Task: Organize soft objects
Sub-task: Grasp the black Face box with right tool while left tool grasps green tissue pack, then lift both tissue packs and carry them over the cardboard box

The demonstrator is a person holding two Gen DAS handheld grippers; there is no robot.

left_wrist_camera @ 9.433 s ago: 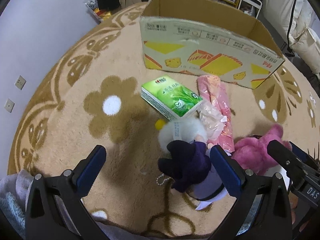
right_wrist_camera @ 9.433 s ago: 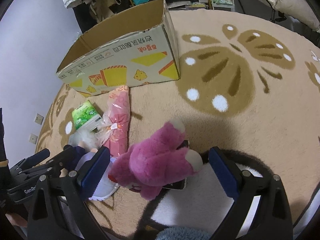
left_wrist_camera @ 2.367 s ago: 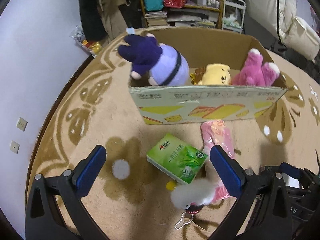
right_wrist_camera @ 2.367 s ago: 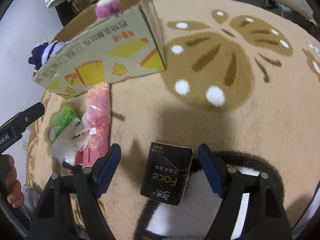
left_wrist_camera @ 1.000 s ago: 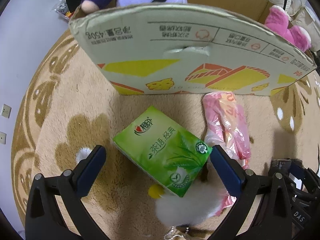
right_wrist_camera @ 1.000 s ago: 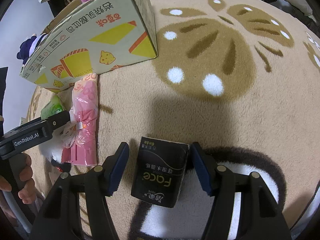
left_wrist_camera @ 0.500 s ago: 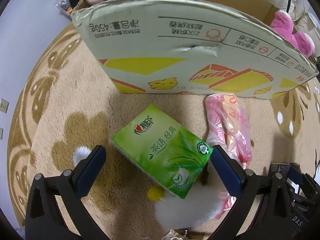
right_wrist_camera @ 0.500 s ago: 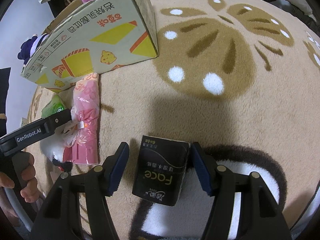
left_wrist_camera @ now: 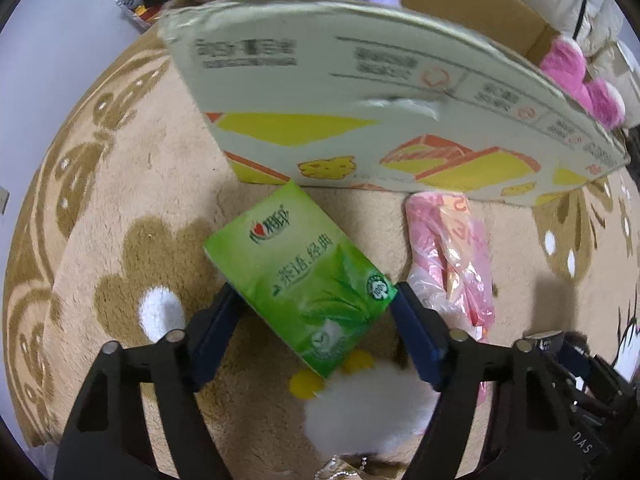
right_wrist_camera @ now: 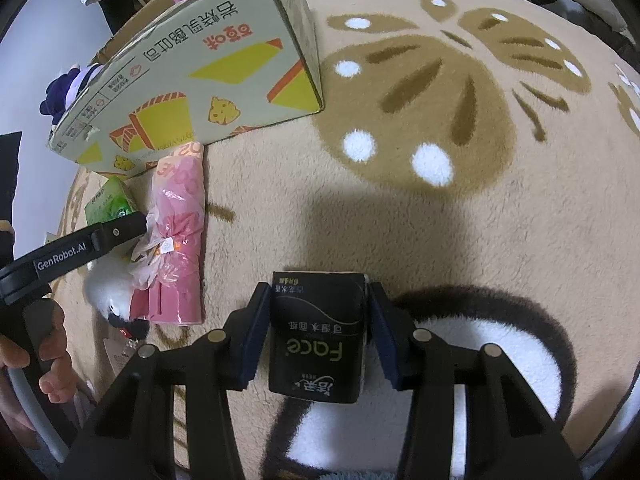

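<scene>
Open rug right of cardboard box; pink pack, white fluff crowd left side.

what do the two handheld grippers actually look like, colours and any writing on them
Both are black plastic frames with triangular cut-outs and round silver screw heads. The left gripper and right gripper carry dark blue finger pads. White "GenRobot.AI" lettering runs along the left one's side in the right wrist view; "DAS" shows on the right one. A bare hand holds the left gripper.

Left gripper pads against green tissue pack — cardboard box just beyond
</scene>
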